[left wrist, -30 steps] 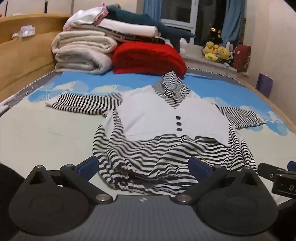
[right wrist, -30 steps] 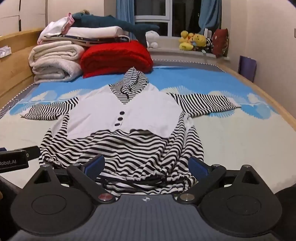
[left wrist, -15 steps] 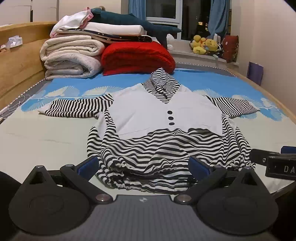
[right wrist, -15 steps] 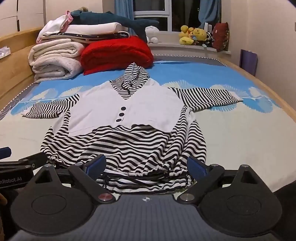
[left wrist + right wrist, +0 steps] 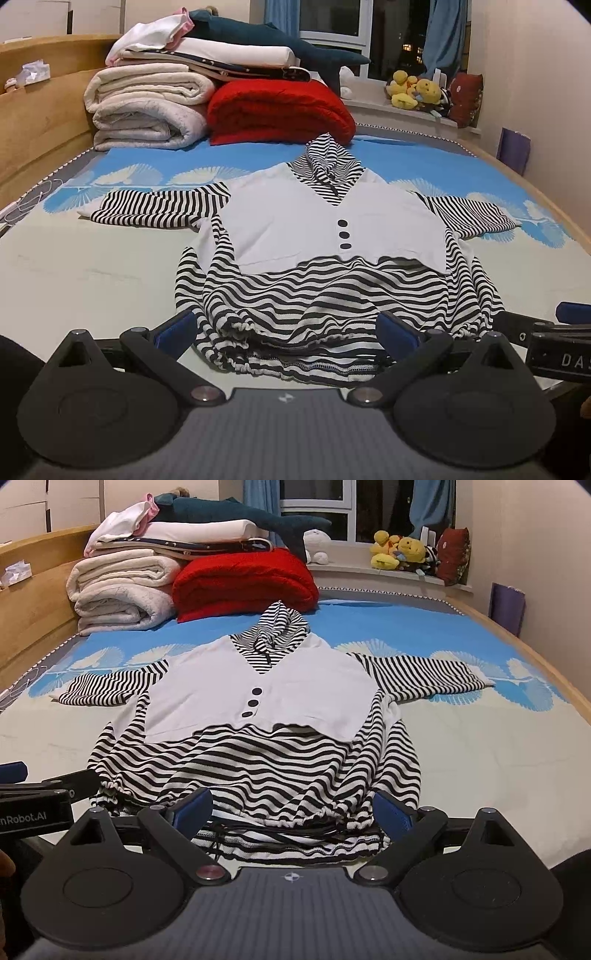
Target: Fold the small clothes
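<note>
On the bed (image 5: 74, 280), a striped hooded top (image 5: 332, 236) lies spread, unfolded; left gripper (image 5: 286, 328) and right gripper (image 5: 291, 808) gape apart at its hem.

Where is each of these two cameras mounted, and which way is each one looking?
Left wrist: on the left gripper, low at the striped top's hem, facing the red blanket; the right gripper shows at right.
Right wrist: on the right gripper, same heading; the left gripper shows at left.
Both share the top, blanket and bed.

2 low, near, side-by-side views over the same striped top (image 5: 332, 258)
</note>
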`<move>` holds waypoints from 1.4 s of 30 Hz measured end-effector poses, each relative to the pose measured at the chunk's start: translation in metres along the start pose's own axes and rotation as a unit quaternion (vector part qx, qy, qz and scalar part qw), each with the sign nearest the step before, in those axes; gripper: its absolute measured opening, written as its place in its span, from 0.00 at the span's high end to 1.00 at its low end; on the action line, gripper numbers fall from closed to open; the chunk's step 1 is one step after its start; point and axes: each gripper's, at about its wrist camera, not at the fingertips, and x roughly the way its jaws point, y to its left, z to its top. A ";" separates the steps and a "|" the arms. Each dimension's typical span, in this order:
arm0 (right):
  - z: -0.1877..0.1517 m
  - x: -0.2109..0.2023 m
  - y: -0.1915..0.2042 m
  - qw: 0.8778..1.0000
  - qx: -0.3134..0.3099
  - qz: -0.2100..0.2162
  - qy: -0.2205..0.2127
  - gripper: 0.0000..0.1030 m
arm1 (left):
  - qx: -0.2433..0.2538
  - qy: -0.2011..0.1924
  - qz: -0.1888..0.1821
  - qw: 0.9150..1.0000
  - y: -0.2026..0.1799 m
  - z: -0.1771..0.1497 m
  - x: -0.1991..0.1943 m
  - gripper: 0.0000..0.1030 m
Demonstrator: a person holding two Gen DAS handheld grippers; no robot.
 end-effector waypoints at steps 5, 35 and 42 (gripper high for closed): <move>0.000 0.000 0.001 1.000 -0.002 0.002 -0.004 0.11 | -0.001 0.001 0.000 1.000 0.001 0.001 0.000 0.00; 0.000 -0.007 0.006 1.000 0.000 0.012 -0.021 0.14 | 0.000 0.005 0.001 1.000 0.001 0.000 -0.001 0.00; 0.001 -0.006 0.006 1.000 0.003 0.013 -0.017 0.13 | -0.004 0.007 0.002 1.000 0.002 0.002 0.000 0.00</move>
